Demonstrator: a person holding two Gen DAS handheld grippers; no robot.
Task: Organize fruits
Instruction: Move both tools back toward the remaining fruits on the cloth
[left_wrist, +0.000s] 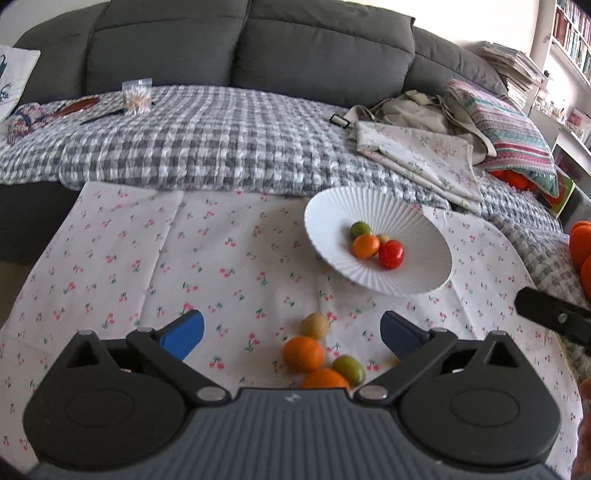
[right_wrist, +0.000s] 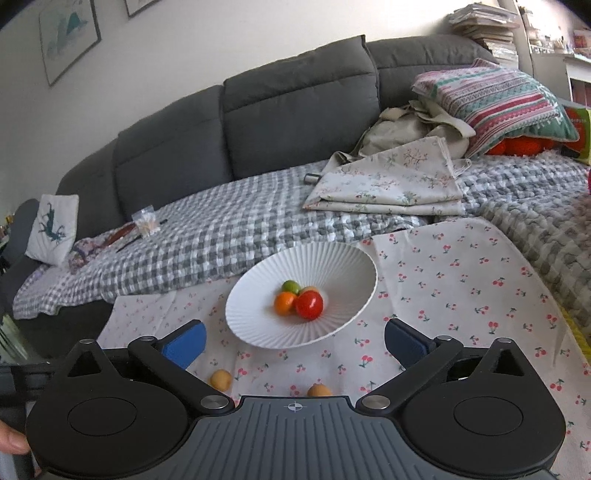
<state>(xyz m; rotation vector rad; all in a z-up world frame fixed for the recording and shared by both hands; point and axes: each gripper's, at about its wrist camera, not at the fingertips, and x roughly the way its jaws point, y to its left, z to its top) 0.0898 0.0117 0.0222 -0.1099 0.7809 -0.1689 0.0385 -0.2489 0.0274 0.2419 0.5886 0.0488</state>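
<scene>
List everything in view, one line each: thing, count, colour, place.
plate: one, white ribbed, on the cherry-print cloth
fruits in the plate: four; red, orange, green, one tan, mostly hidden
loose fruits on the cloth: four in the left wrist view; tan, orange, green, second orange partly hidden
cherry-print cloth: one, white with red cherries, in front
checked blanket: one, grey and white, on the sofa seat
sofa: one, dark grey, behind
folded floral fabric: one, cream, on the blanket
striped pillow: one, pink and green, right
left hand-held gripper: open, above the loose fruits
right hand-held gripper: open, before the plate
</scene>
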